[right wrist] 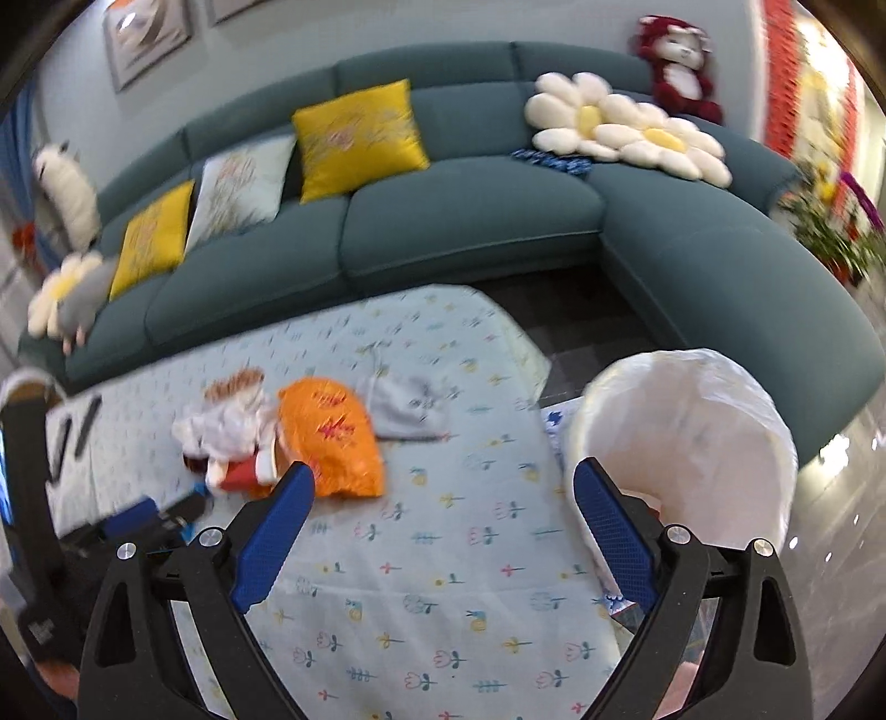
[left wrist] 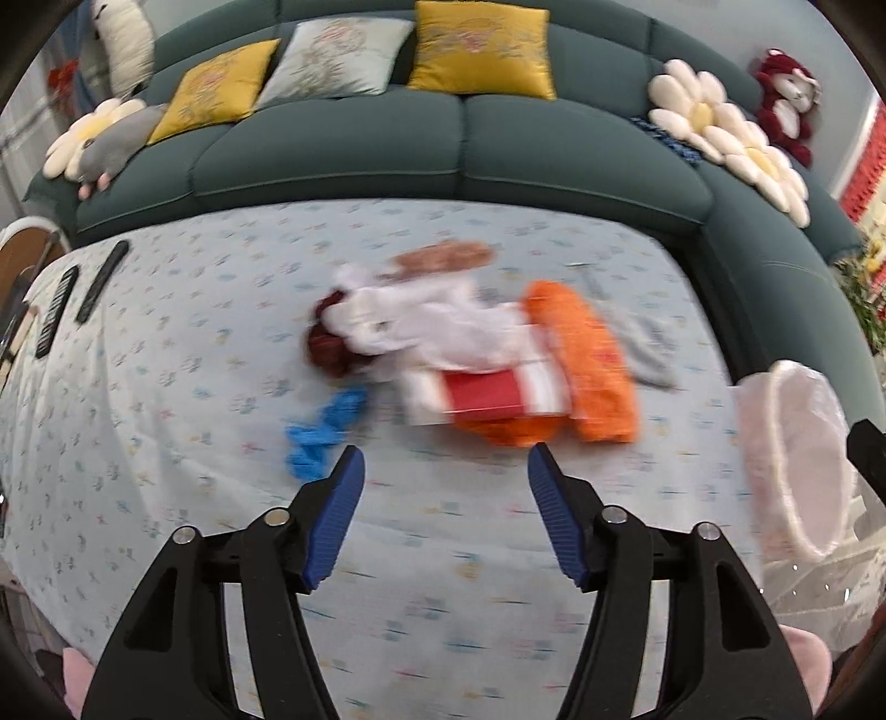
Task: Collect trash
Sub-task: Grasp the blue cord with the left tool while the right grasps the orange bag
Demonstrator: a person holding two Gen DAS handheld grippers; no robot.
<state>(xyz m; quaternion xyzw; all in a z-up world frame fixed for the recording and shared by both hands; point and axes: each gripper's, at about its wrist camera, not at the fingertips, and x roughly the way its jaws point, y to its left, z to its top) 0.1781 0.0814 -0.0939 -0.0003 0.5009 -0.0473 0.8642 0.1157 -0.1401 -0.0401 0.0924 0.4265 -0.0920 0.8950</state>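
A long teal sofa (left wrist: 459, 149) curves behind everything, with yellow cushions (left wrist: 482, 50) and daisy-shaped pillows (right wrist: 626, 130) on it. In front of it stands my table under a pale flowered cloth (left wrist: 166, 443). A white-lined waste bin (right wrist: 686, 437) stands just off the table's right edge. The trash lies heaped mid-table: an orange plastic bag (left wrist: 587, 360), touching a red-and-white box (left wrist: 487, 393) and crumpled white paper (left wrist: 421, 327), with a blue scrap (left wrist: 321, 432) beside them and a grey wad (right wrist: 404, 410) on the far side. Two dark remotes (left wrist: 77, 293) lie at the cloth's left end. My left gripper (left wrist: 446, 465) hangs spread over bare cloth near the pile, nothing between its pads. My right gripper (right wrist: 443, 482) is likewise wide and empty, bin to its right.
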